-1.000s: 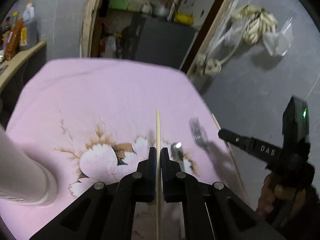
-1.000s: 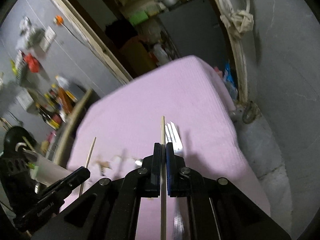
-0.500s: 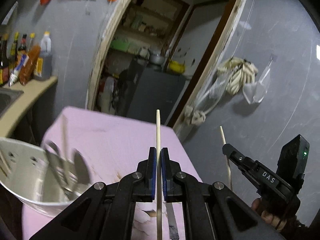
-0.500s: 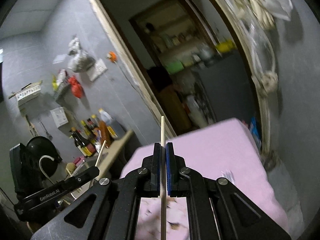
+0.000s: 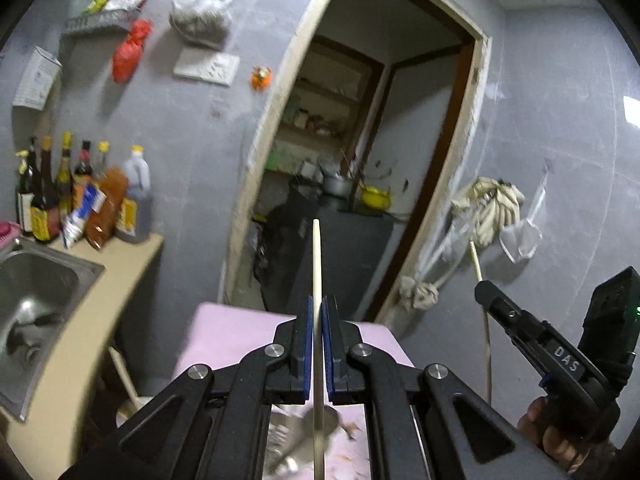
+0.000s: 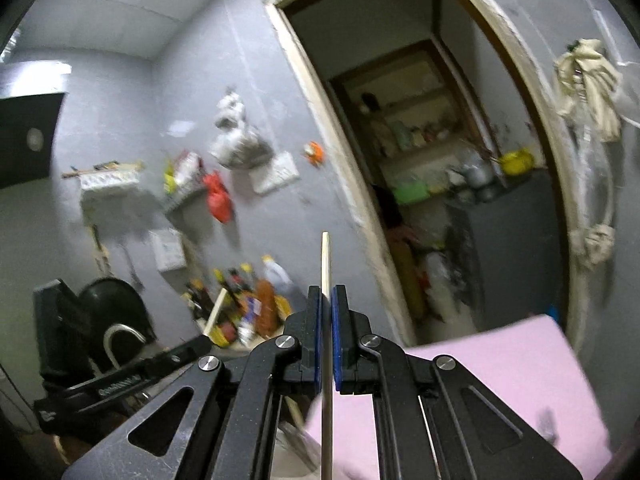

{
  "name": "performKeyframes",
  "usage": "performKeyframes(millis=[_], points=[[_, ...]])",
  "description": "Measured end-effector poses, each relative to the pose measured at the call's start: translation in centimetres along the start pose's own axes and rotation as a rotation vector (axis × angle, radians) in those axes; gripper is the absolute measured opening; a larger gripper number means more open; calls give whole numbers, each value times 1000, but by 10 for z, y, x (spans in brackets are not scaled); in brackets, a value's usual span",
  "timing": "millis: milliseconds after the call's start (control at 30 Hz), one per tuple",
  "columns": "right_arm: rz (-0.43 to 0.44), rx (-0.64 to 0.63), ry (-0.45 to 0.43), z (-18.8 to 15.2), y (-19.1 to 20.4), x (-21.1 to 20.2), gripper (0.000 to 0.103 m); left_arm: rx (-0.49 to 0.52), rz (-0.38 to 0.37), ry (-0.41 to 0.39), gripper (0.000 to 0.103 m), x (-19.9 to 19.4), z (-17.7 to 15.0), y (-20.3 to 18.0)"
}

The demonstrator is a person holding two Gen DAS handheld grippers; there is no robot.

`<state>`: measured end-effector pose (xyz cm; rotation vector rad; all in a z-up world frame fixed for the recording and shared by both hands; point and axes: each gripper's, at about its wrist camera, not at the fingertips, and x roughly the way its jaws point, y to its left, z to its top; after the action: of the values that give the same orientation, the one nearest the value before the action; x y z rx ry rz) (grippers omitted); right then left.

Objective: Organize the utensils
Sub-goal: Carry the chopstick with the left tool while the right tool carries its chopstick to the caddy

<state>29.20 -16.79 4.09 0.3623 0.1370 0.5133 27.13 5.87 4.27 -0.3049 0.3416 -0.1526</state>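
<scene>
- The pink table (image 5: pixel 224 332) sits low in a grey kitchen.
- The left gripper (image 5: pixel 317 344) pinches one chopstick (image 5: pixel 316 264).
- The right gripper (image 6: pixel 327 336) pinches another chopstick (image 6: pixel 325 264).
- Both sticks are up in the air, not yet put away.

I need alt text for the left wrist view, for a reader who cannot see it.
The left gripper is shut on a wooden chopstick that points toward a doorway. The right gripper holds another chopstick at right; a sink and bottles are at left.
</scene>
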Motion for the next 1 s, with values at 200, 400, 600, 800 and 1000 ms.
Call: performKeyframes(millis=[200, 400, 600, 800, 1000], points=[[59, 49, -91, -16, 25, 28, 4, -138, 25, -88, 5, -7, 15, 56], [15, 101, -151, -47, 27, 46, 4, -227, 58, -137, 5, 3, 8, 96], [-61, 153, -181, -73, 17, 49, 4, -344, 86, -191, 5, 10, -14, 125], [-109, 181, -224, -88, 10, 51, 4, -369, 132, -210, 5, 20, -32, 130], [-182, 175, -262, -101, 9, 53, 4, -347, 187, -245, 5, 25, -40, 127]])
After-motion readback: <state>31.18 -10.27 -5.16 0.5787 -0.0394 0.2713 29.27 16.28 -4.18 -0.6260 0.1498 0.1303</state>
